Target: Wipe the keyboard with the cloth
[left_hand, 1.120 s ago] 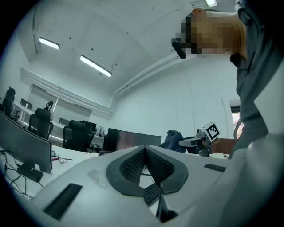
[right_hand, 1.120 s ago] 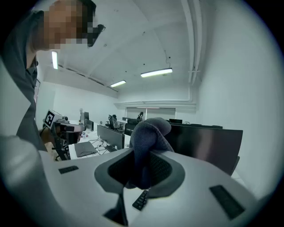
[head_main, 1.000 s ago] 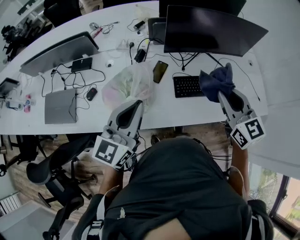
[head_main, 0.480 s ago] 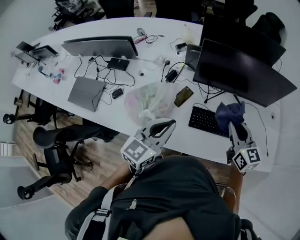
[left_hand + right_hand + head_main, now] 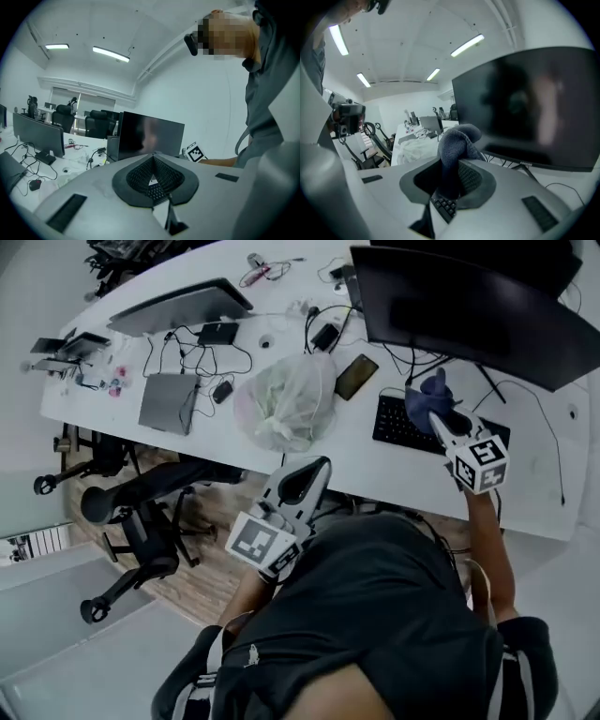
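- Head view: the white counter (image 5: 525, 493) fills the upper frame, with the black keyboard (image 5: 394, 427) near its front edge, just ahead of the person.
- The dark monitor (image 5: 469, 306) stands right behind the keyboard. The frame cuts off its top and right end, and its foot is mostly lost among cables behind the keyboard.
- A knotted plastic bag (image 5: 286, 409) lies well to the left of the keyboard.
- The left tool (image 5: 312, 468) hangs off the counter, left of the keyboard and nearer the person. In the left gripper view its jaws are pressed together with nothing between them, so it looks idle.
- The right tool (image 5: 439, 420) is above the keyboard's right half and is clenched on the cloth.
- The blue-grey cloth (image 5: 427, 397) is bunched into a lump that sticks out past the jaws, over the keyboard's right half toward its far edge.
- The step in hand looks like bringing the cloth onto the keys, or the very start of wiping.
- The next move probably calls for pressing the lump flat on the keys and drawing it leftward along the rows. The pressure should be light, so the keyboard does not slide toward the cables.
- A phone (image 5: 356, 377) lies just left of the keyboard and a little behind it.
- No view settles whether the cloth touches the keys. The tool and the cloth hide the keyboard's right half, and the right gripper view shows only a few keys beneath the jaws.
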Demonstrator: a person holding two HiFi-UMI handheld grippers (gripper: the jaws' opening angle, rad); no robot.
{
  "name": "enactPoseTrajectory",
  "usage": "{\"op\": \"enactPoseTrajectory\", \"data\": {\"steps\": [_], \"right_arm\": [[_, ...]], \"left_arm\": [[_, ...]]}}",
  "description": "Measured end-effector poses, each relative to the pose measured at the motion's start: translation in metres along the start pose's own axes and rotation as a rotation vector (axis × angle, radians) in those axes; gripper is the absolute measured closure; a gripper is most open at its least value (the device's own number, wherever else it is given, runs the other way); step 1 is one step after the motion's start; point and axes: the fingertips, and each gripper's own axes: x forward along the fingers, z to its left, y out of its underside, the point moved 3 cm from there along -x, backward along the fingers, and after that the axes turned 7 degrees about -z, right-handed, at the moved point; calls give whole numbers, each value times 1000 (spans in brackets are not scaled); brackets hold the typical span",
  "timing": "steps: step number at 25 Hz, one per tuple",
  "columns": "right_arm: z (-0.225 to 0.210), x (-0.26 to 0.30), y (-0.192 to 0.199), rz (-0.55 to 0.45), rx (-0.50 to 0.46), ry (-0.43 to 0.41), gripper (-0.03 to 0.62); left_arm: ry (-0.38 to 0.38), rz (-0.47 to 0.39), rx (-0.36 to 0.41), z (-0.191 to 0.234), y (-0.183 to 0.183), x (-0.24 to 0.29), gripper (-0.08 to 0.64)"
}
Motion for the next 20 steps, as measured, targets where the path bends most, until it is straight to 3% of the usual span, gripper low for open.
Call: {"op": "enactPoseTrajectory", "data": {"steps": [5,9,11,13,15,18,20], "right_arm": [[-13,67,99,240,14,-25,521],[18,89,193,472,-55,-69,520],[41,79,218,552,-92,-103,521],[66,65,228,623,-70,-179,522],[75,65,220,604,-62,-215,522],[47,94,180,436,-138,-130,521],[24,123,166,388,-184,-77,521]], "left_arm": [[-42,54,2,-5,12,0,558],[-59,79,-9,-4,8,0,558],[-81,90,-20,-2,12,-3,558],[-100,105,-34,-2,18,-7,558],[-108,110,-29,-1,20,-9,558],[-116,109,-33,-2,24,-8,558],[-114,117,-42,-5,28,-7,558]]}}
